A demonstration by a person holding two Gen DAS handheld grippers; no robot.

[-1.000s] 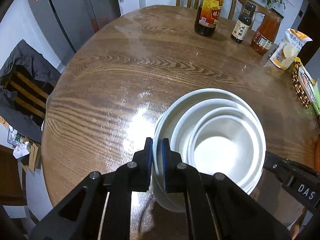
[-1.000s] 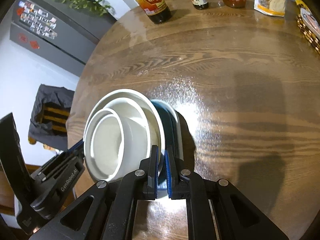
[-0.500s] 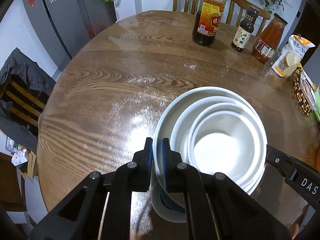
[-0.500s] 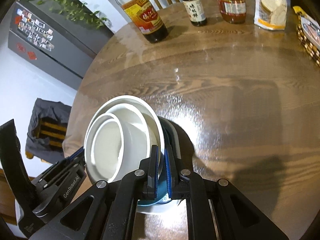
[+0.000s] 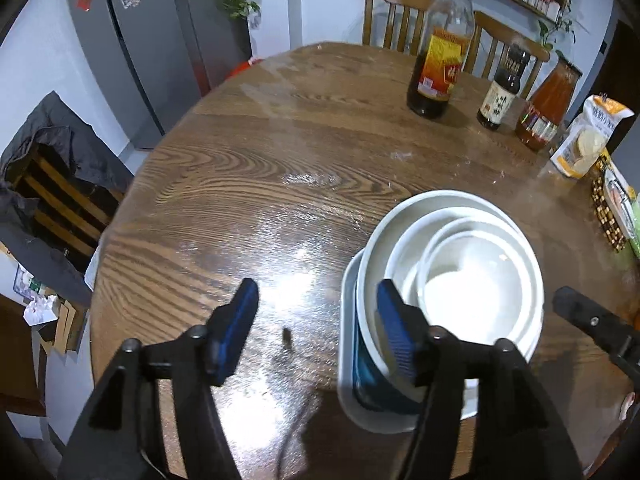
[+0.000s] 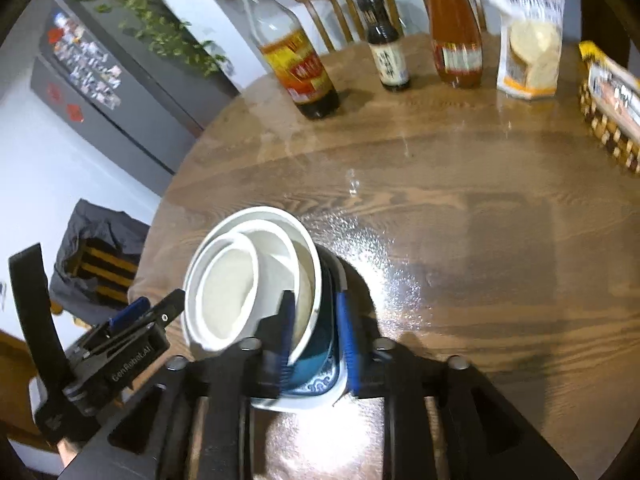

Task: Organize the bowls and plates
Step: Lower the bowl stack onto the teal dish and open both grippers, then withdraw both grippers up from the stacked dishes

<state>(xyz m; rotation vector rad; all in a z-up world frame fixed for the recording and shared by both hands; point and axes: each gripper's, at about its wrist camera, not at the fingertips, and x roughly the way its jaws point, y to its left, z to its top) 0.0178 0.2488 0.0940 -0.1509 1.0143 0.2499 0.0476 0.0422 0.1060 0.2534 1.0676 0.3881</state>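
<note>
A nest of white bowls [image 5: 472,280] sits in a blue-patterned, white-rimmed dish [image 5: 362,384] near the front edge of the round wooden table [image 5: 248,184]. My left gripper [image 5: 316,328] is opening. Its left finger hangs over bare wood, its right finger over the stack's near-left rim, and the pads press on nothing. In the right wrist view the bowls [image 6: 240,280] lean left in the dish [image 6: 320,384]. My right gripper [image 6: 316,330] is opening too. The big bowl's rim and the dish edge stand loosely between its fingers. The left gripper [image 6: 132,316] shows beside the stack.
A large soy bottle [image 5: 436,76], a small dark bottle [image 5: 500,100], an orange sauce bottle [image 5: 544,112] and a snack bag [image 5: 588,136] stand at the table's far right. A woven basket [image 5: 608,220] sits at the right edge. A cloth-draped chair [image 5: 52,184] stands left.
Both grippers were shut on the stack's rim; now both sets of jaws have parted, the left one wide. Both views have drawn back and tilted up.
</note>
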